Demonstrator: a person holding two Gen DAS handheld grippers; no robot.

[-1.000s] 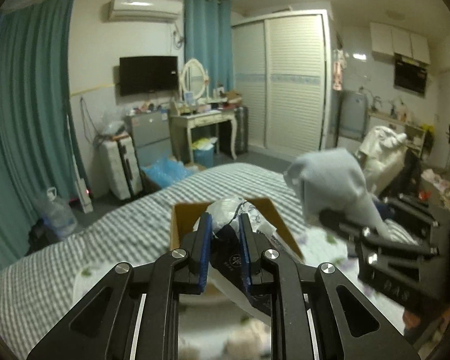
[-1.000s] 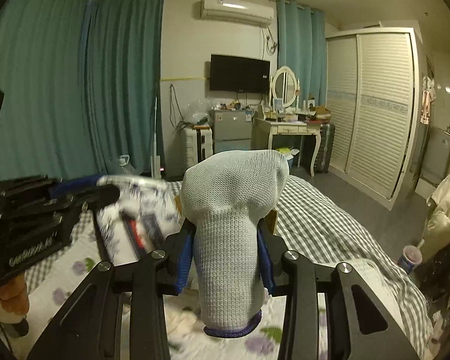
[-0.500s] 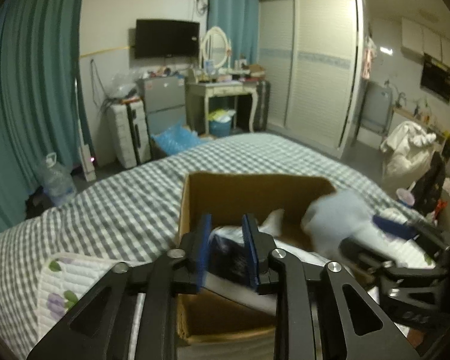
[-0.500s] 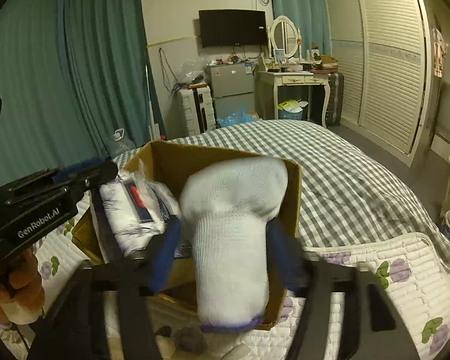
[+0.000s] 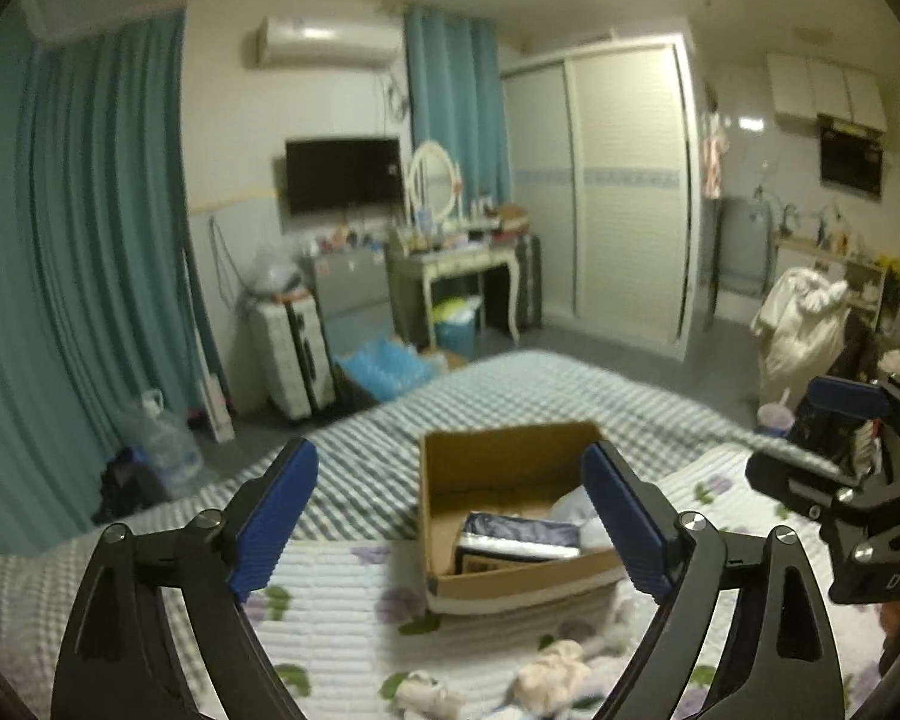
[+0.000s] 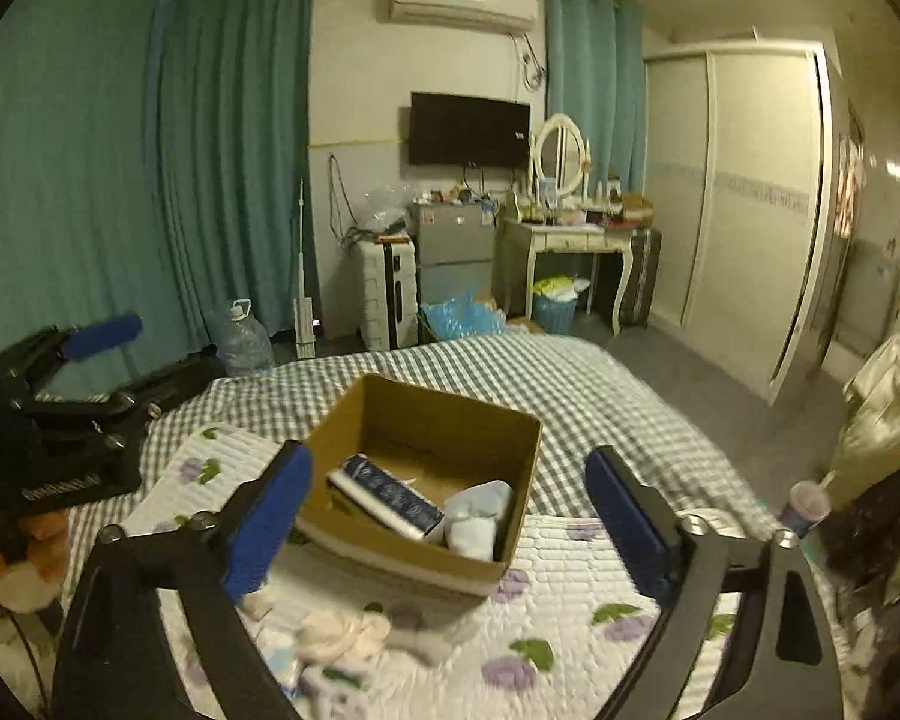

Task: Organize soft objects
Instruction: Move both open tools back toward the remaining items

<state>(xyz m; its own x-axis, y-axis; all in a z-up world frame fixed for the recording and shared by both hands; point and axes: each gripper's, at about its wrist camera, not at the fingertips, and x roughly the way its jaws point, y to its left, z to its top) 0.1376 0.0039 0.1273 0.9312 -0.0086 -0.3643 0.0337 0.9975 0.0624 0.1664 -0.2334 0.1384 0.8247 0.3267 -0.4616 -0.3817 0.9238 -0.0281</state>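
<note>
An open cardboard box [image 5: 510, 585] [image 6: 402, 558] stands on the bed. In it lie a white and dark blue packet [image 5: 519, 537] [image 6: 384, 498] and a pale knitted sock [image 6: 477, 519] [image 5: 573, 507]. My left gripper [image 5: 450, 516] is open and empty, above and in front of the box. My right gripper [image 6: 450, 519] is open and empty, above the box's near side. Several small soft items [image 5: 546, 678] [image 6: 336, 630] lie on the quilt in front of the box.
The bed has a floral quilt [image 6: 570, 618] over a checked cover [image 5: 360, 480]. The right gripper shows at the right edge of the left wrist view [image 5: 846, 480]; the left gripper shows at the left edge of the right wrist view [image 6: 60, 408]. A dresser [image 6: 564, 246] and wardrobe [image 6: 750, 204] stand beyond.
Both grippers opened and pulled back up. The packet left the left gripper and the sock left the right gripper; both now lie in the box.
</note>
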